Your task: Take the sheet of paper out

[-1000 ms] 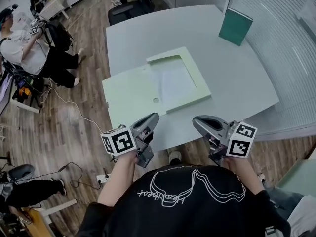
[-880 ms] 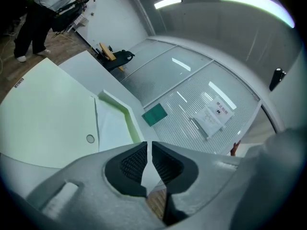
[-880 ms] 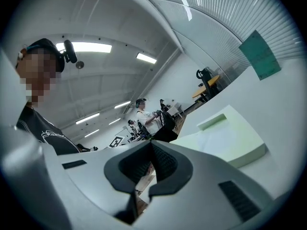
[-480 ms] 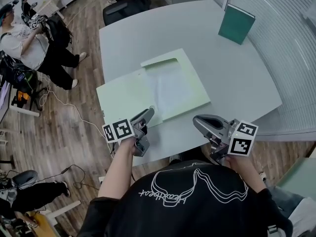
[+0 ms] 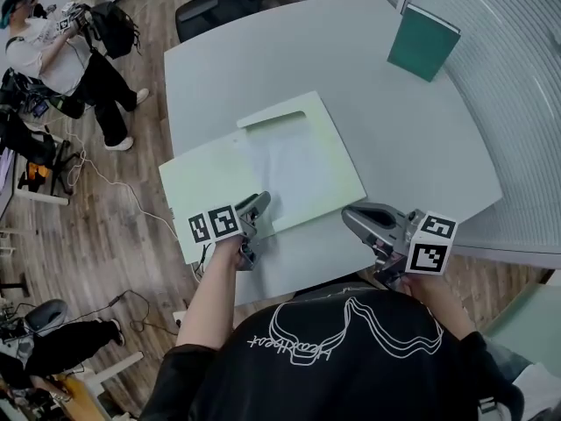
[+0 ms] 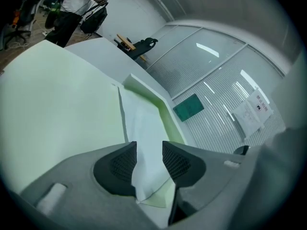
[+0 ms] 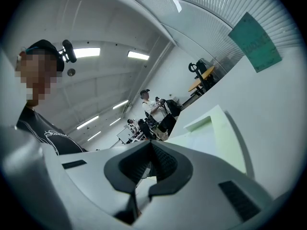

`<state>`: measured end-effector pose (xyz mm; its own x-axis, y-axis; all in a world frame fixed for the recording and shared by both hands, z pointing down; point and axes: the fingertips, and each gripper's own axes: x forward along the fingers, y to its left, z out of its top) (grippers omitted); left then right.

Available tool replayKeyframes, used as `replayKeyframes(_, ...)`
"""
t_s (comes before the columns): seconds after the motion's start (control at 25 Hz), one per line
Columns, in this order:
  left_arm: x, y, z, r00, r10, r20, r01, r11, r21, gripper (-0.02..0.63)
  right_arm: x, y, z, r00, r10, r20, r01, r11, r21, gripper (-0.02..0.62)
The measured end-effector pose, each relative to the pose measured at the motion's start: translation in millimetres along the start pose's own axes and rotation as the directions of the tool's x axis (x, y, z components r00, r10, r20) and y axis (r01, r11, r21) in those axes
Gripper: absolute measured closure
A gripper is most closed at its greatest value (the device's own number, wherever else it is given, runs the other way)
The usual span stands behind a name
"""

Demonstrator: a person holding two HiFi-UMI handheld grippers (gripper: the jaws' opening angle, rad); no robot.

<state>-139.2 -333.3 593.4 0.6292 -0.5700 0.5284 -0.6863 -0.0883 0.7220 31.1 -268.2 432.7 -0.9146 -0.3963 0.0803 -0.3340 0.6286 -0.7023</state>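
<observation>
Since 1 s ago the left gripper [image 5: 261,202] has gone fwd from the table's near edge to the near edge of the open light-green folder [image 5: 210,187]. The right gripper [image 5: 348,215] has hardly shifted and hangs by the table [image 5: 394,121] edge, clear of the folder.

Progress: early. Folder already lies open and flat. The sheet of paper [image 5: 294,160] is still in the folder's right half, its far end under the cut-out pocket, so nothing's out yet.

Left gripper view: the jaws stand apart w/ the sheet's near corner [image 6: 141,123] running btwn the pads; not clamped yet. Right gripper view: the jaws are pressed together on nothing.

Left to do, as a judgement: pinch that corner, slide the sheet back out of the pocket twd the person, then lift it clear. The right gripper may be needed to pin the folder so it doesn't drag along.

Green book [image 5: 423,42] stands at the far right of the table, well apart from the folder.
</observation>
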Motion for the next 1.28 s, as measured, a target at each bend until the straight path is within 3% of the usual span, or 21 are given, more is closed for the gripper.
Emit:
replayKeyframes(0.44,58,20,13,0.995,0.078,-0.055,-0.080,0.996,-0.039,0.449,2,-50,41,0.999,0.010,-0.053,-0.009,1.000,0.008,0.586)
replayKeyframes(0.8,62,24,19,0.993,0.102,-0.057,-0.104,0.994,-0.042,0.451,3,-60,51,0.998,0.003,-0.057,-0.002,1.000,0.022,0.586)
replayKeyframes(1.16,67,22,17,0.995,0.072,-0.075,-0.075,0.997,-0.035,0.454,-1,-66,46,0.999,-0.011,-0.046,0.013,0.999,0.046,0.586)
replayKeyframes(1.28,72,20,16,0.992,0.083,-0.091,-0.085,0.996,-0.027,0.492,-2,-66,48,0.999,-0.013,-0.042,0.015,0.999,0.050,0.586)
